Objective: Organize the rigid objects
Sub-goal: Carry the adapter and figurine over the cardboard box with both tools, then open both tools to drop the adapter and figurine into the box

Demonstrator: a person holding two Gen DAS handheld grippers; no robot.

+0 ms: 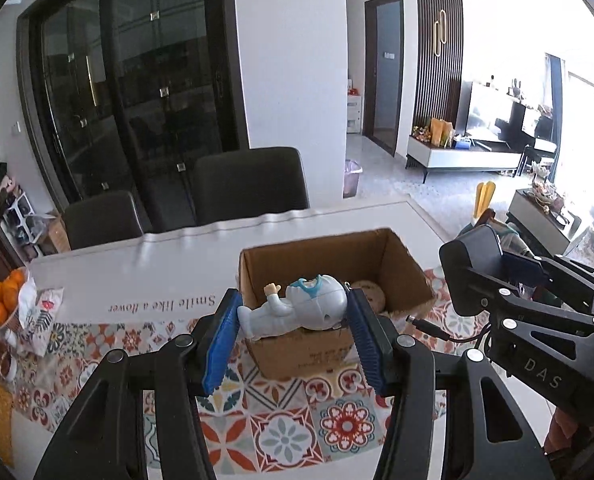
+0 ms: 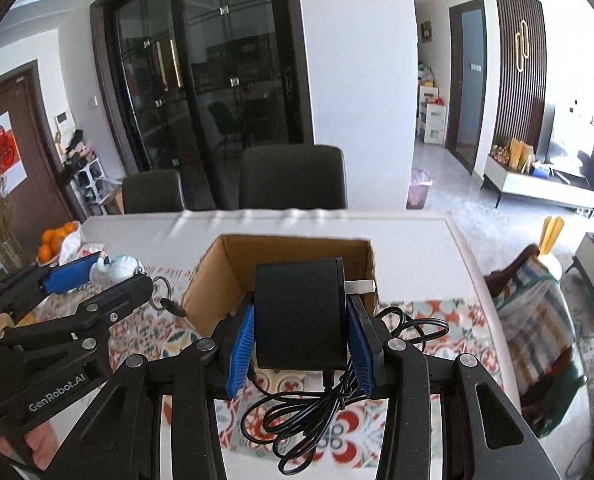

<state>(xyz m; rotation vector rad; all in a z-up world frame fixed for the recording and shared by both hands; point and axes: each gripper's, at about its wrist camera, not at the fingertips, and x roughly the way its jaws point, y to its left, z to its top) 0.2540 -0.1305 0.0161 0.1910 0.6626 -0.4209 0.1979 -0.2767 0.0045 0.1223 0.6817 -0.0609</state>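
Gripping figurine (image 1: 295, 307) between left claw (image 1: 295, 334) pads, above box (image 1: 401, 264)

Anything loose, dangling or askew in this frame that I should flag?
Yes: the black power adapter clamped in the right gripper trails its cable in a loose tangle below the jaws, unsecured. The figurine lies sideways in the left gripper over the cardboard box.

box: cardboard box (image 1: 329, 256) open on top, clear from above | inside: round tan thing (image 1: 371, 295) takes the right floor | flanks: bare patterned mat (image 1: 281, 432) in front, white table (image 1: 137, 268) free to the left | left edge: oranges (image 1: 5, 294) and packets | far side: two chairs (image 1: 253, 184) block
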